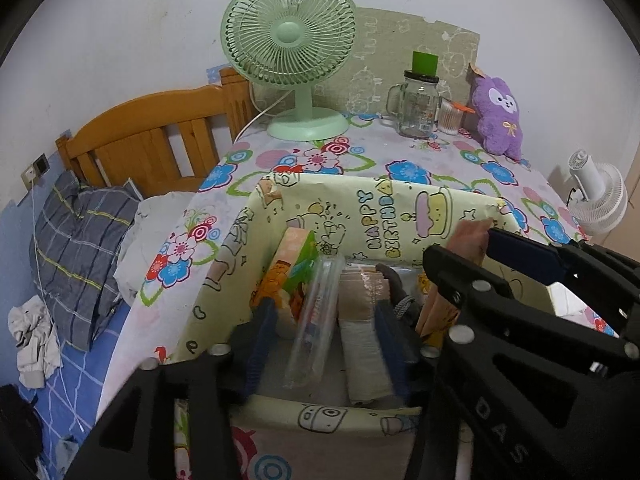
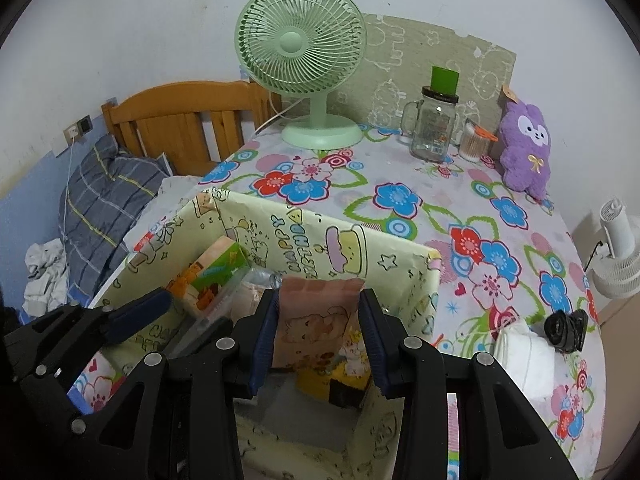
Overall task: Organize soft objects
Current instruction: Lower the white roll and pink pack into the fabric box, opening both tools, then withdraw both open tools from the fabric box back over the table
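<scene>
While lowering at centre frame, keep right gripper (image 2: 318, 334) clenched on pink packet (image 2: 316, 320); left gripper (image 1: 324, 336) released over box (image 1: 400, 208).

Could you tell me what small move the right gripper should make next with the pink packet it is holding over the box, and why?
Probably lower it a little further and then open. The right gripper is shut on the pink packet, which hangs above the free right end of the yellow box, beside items already lying inside. The left gripper stands open over those items, so it seems clear of the drop.
</scene>
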Demonstrator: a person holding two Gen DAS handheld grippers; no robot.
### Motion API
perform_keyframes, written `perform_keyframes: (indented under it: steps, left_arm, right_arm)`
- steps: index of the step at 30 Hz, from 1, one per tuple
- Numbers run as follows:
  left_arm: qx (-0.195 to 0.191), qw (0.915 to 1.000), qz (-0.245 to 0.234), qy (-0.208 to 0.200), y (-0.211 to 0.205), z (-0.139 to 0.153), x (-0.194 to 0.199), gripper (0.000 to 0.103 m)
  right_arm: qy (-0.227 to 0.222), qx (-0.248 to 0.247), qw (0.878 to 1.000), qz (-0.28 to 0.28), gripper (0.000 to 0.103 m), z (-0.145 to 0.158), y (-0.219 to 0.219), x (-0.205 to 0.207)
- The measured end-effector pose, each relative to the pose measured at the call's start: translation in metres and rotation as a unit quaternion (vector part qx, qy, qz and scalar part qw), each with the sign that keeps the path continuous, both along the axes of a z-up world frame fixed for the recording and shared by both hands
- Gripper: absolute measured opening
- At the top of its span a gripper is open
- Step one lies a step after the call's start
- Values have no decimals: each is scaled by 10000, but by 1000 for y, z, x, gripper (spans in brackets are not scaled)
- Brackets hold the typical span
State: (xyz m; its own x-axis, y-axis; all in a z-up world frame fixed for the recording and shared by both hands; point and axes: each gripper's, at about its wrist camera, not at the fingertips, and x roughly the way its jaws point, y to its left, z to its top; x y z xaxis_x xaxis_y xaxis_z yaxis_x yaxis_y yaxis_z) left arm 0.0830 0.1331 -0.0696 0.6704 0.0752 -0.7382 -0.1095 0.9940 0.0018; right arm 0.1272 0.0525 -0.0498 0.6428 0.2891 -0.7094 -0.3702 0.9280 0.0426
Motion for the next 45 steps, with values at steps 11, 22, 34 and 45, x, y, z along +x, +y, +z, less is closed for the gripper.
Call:
perform_keyframes:
  steps: [11,22,34,45]
  left_arm:
    - [-9,10000,-68,44,3,-1,5,73]
    - [54,9999,-1,-161,-7,10,0,89]
    - [209,9986,-60,-486,-31,34,-13,97]
    - [270,9968,-217,-721,-59,55,-25,99]
  right_arm:
    - [98,264,9995,171,73,-9,10,13]
    - [-132,301,9995,25,86,4,-4,5]
    - [-476,456,9976,-195,95,26,-34,-13]
    - [-707,547,9953,-378,97,47,-67,-29]
